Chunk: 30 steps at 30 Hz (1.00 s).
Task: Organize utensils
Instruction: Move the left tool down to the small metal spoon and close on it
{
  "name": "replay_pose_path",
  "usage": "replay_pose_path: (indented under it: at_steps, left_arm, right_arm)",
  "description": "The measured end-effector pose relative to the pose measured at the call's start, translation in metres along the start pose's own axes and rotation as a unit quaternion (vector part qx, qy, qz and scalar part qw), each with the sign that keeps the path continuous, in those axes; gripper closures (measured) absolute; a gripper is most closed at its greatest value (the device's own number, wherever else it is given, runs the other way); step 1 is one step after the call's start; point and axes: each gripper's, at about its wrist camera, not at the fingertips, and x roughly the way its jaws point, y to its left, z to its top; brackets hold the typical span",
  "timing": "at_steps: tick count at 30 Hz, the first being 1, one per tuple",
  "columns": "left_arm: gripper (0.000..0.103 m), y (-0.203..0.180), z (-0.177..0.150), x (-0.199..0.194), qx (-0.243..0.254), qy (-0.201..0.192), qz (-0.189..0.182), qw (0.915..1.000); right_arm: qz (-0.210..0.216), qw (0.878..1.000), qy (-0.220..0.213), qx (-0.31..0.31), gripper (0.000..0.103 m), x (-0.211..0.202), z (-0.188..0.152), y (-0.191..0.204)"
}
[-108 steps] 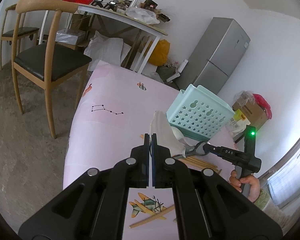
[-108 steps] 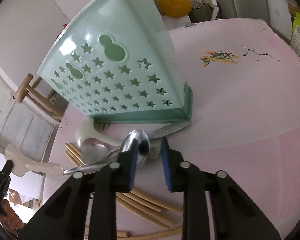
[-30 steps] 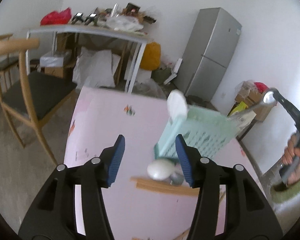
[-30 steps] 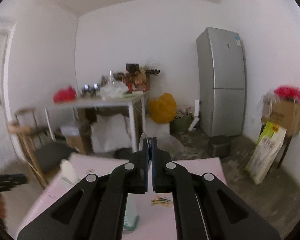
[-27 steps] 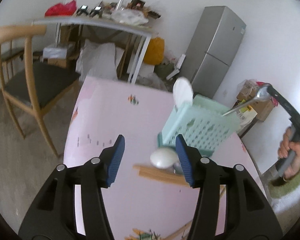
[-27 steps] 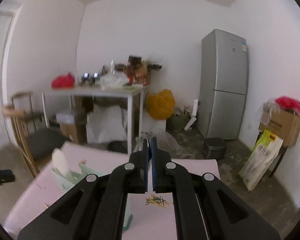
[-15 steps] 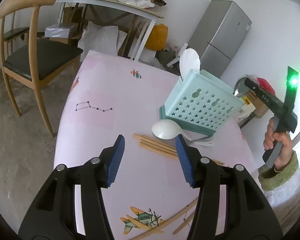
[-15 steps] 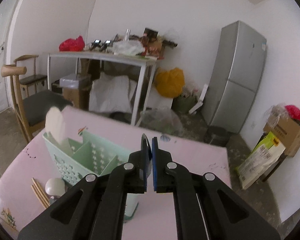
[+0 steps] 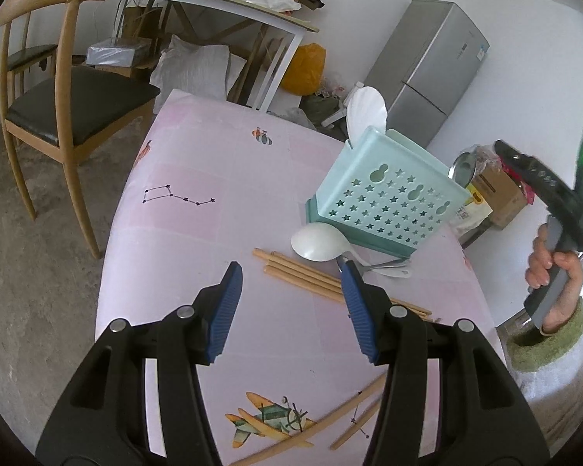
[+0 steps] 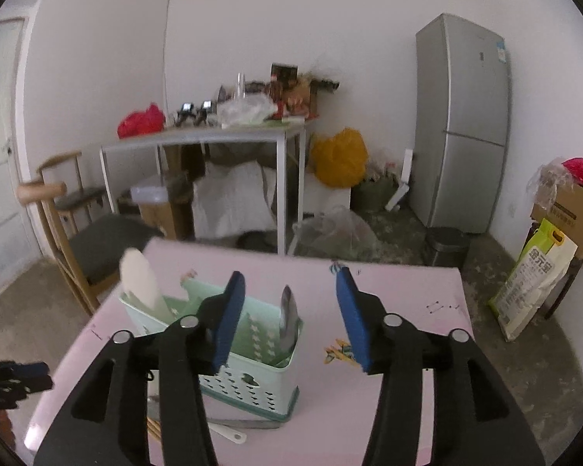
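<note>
A mint green utensil basket stands on the pink table; it also shows in the right wrist view. A white spatula stands in its far corner. A metal spoon stands in its near right compartment, bowl up. My right gripper is open just above that spoon, not touching it. My left gripper is open and empty above several wooden chopsticks. A white ladle and a metal utensil lie at the basket's foot.
More chopsticks lie near the front of the pink table. A wooden chair stands left of it. A cluttered white desk, a yellow bag and a grey fridge stand behind.
My right gripper brought the metal spoon over the basket, opened and let it go into a compartment. My left gripper, open since it released the white spatula, came down toward the chopsticks.
</note>
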Motion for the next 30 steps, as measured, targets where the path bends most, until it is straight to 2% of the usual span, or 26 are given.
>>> replay_pose_path:
  at_steps: [4, 7, 12, 16, 19, 25, 30]
  left_arm:
    - [0.053, -0.005, 0.002, 0.000, 0.005, -0.001, -0.005, 1.0000]
    - [0.053, -0.010, 0.005, 0.003, 0.009, 0.002, -0.011, 0.9999]
    - [0.053, -0.024, 0.010, 0.017, 0.015, 0.017, -0.035, 0.9991]
    - [0.054, -0.033, 0.009, 0.036, 0.015, 0.041, -0.054, 0.9976]
    - [0.057, -0.039, 0.008, 0.053, 0.018, 0.064, -0.066, 0.9956]
    - [0.075, -0.052, 0.006, 0.088, 0.040, 0.101, -0.071, 0.9916]
    - [0.081, -0.053, 0.007, 0.110, 0.048, 0.118, -0.058, 0.9903]
  right_arm:
    - [0.009, 0.999, -0.028, 0.028, 0.048, -0.035, -0.005, -0.005]
    - [0.028, 0.998, -0.023, 0.056, 0.046, -0.050, -0.020, -0.008]
    - [0.061, 0.993, 0.042, 0.093, 0.046, -0.043, -0.065, -0.004]
    - [0.087, 0.982, 0.118, 0.123, 0.046, -0.022, -0.111, 0.007]
    - [0.098, 0.975, 0.151, 0.129, 0.046, -0.011, -0.136, 0.016]
    - [0.116, 0.966, 0.185, 0.140, 0.046, 0.004, -0.163, 0.019]
    - [0.125, 0.961, 0.190, 0.156, 0.046, 0.010, -0.169, 0.013]
